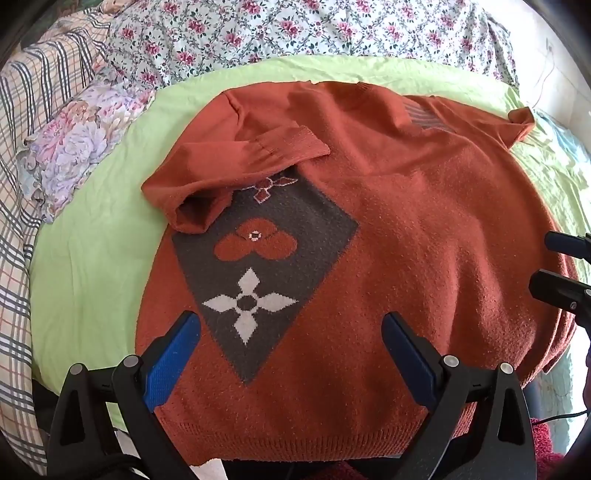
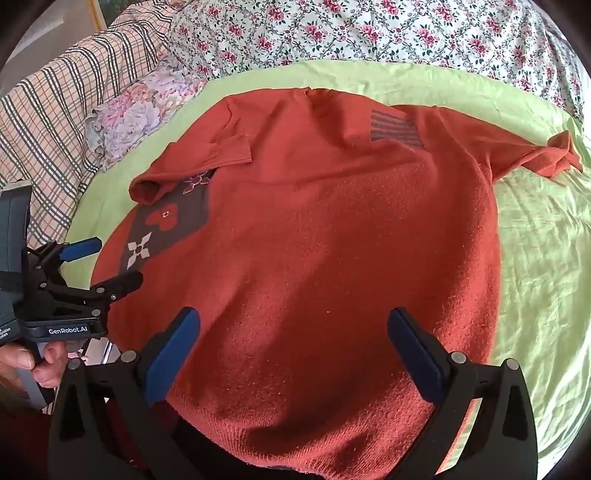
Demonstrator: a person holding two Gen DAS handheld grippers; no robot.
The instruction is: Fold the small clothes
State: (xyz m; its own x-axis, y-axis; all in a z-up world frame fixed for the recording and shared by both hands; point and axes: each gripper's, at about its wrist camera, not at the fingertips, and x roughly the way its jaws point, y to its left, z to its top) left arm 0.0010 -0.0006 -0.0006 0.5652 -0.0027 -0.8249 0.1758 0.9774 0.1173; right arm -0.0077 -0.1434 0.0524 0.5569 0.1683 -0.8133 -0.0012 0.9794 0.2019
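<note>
A rust-orange knit sweater (image 1: 406, 229) lies flat on a light green sheet (image 1: 92, 277), hem toward me, collar far. It has a grey diamond panel with flower motifs (image 1: 258, 266) on its left side. Its left sleeve (image 1: 240, 162) is folded in across the chest. Its right sleeve (image 2: 535, 155) stretches out to the right. My left gripper (image 1: 291, 325) is open and empty above the hem. My right gripper (image 2: 293, 321) is open and empty above the sweater's lower right part (image 2: 332, 258). The left gripper also shows at the left edge of the right wrist view (image 2: 110, 262).
A floral quilt (image 1: 295, 29) lies along the far side of the bed. A plaid blanket (image 1: 33, 147) and a purple floral pillow (image 1: 74, 147) sit at the left. A dark red fabric (image 1: 550, 443) shows by the near right edge.
</note>
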